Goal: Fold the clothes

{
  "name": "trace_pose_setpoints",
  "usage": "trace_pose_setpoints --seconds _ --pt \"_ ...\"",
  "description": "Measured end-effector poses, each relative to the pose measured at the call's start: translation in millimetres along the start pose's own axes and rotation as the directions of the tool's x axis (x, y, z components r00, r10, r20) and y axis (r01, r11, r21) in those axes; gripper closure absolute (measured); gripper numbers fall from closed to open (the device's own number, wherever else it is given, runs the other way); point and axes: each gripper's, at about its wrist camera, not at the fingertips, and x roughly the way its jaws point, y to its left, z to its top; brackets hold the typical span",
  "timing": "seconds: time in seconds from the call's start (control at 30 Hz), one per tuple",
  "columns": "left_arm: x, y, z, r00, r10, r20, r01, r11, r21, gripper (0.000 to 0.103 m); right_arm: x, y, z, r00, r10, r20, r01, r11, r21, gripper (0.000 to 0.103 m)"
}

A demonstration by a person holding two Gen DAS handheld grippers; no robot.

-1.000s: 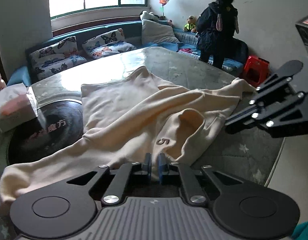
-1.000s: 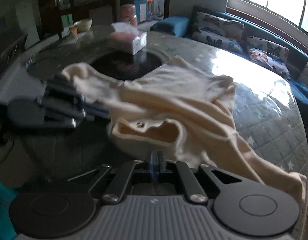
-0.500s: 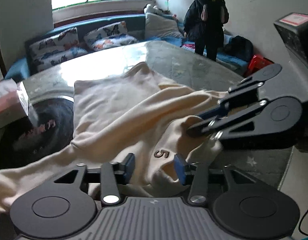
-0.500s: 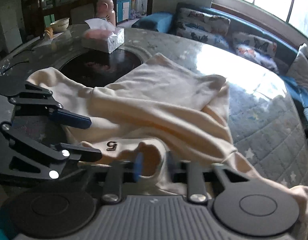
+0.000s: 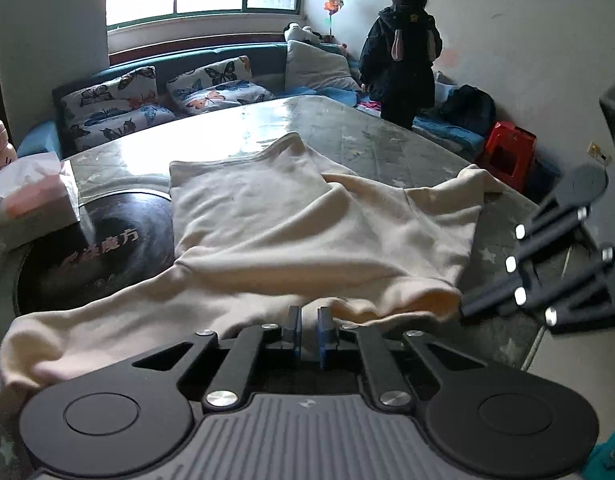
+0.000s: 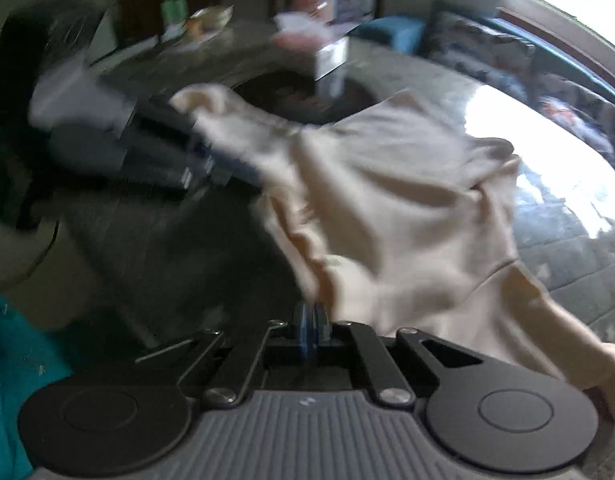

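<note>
Left wrist view: the cream sweatshirt [image 5: 307,232] is spread across the round table [image 5: 367,140], and the left gripper [image 5: 307,322] has just snapped closed, pinching its near hem, while the right gripper [image 5: 463,312] sits at the hem's right end. Right wrist view is pretty blurry, but the right gripper [image 6: 312,316] is closed tight on the sweatshirt's near edge, with the left gripper [image 6: 227,172] clamped on the cloth at far left.

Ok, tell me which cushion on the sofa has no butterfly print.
The plain grey cushion in the sofa's corner, beside the person. The two others, nearer the window, carry butterfly prints.
</note>
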Motion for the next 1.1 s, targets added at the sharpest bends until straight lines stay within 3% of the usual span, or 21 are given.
trace_pose_setpoints --seconds 0.13,0.2,0.23,0.33,0.37,0.47,0.53,0.6,0.67,0.7,0.77,0.87,1.0,1.1 --pt "2 5 14 0.999 -0.005 0.032 0.006 1.000 -0.012 0.091 -8 2 2 0.999 0.007 0.041 -0.007 1.000 -0.003 0.097" --pt "9 4 20 0.998 -0.040 0.041 0.040 0.999 -0.006 0.075 -14 -5 9 0.995 -0.038 0.091 0.036 0.999 0.022 0.091" --pt "15 2 20 0.999 -0.036 0.025 0.036 0.999 0.002 0.073 -15 -10 12 0.993 -0.055 0.104 0.051 0.998 0.034 0.090" --pt "33 -4 17 0.999 -0.028 -0.027 0.029 0.999 0.021 0.064 -3 -19 20 0.993 -0.074 0.093 0.069 0.996 0.055 0.083" --pt "38 -6 14 0.999 -0.022 -0.044 0.023 0.999 0.022 0.054 3 -20 21 0.994 -0.073 0.086 0.068 0.996 0.053 0.077" --pt "46 -7 5 0.997 -0.019 -0.068 0.021 0.999 0.030 0.056 21 -20 21 0.997 -0.057 0.058 0.055 0.998 0.042 0.073" --pt "48 -9 0 0.997 -0.016 -0.070 0.020 0.998 0.055 0.066 30 -19 19 0.998 -0.055 0.040 0.053 0.998 0.037 0.069" --pt "46 -10 -3 0.998 -0.008 -0.064 0.012 0.998 0.062 0.085 36 -17 16 0.997 -0.076 0.027 0.075 0.997 0.025 0.066" --pt "41 -10 -4 0.999 -0.006 -0.052 0.009 0.998 0.057 0.089 40 -16 13 0.993 -0.118 0.016 0.118 0.993 0.017 0.071" --pt "34 -11 -4 0.999 -0.013 -0.037 0.015 0.998 0.058 0.089 40 -17 12 0.992 -0.125 0.016 0.125 0.992 0.019 0.089" --pt "20 -13 -4 1.000 -0.025 -0.012 0.026 0.997 0.076 0.089 34 -17 11 0.994 -0.108 0.024 0.108 0.994 0.027 0.098" --pt "11 -17 -10 0.999 -0.034 -0.039 0.039 0.990 0.133 0.089 27 -11 9 0.999 -0.050 0.009 0.050 0.999 -0.002 0.098" --pt "19 -10 -19 0.991 -0.057 -0.120 0.071 0.991 0.114 0.083 28 -5 3 0.999 0.030 -0.031 -0.031 0.999 -0.037 0.097" --pt "10 -1 -13 0.992 -0.073 -0.102 0.083 0.992 0.093 0.079 13 -16 7 0.996 0.085 -0.018 -0.085 0.996 -0.008 0.089"
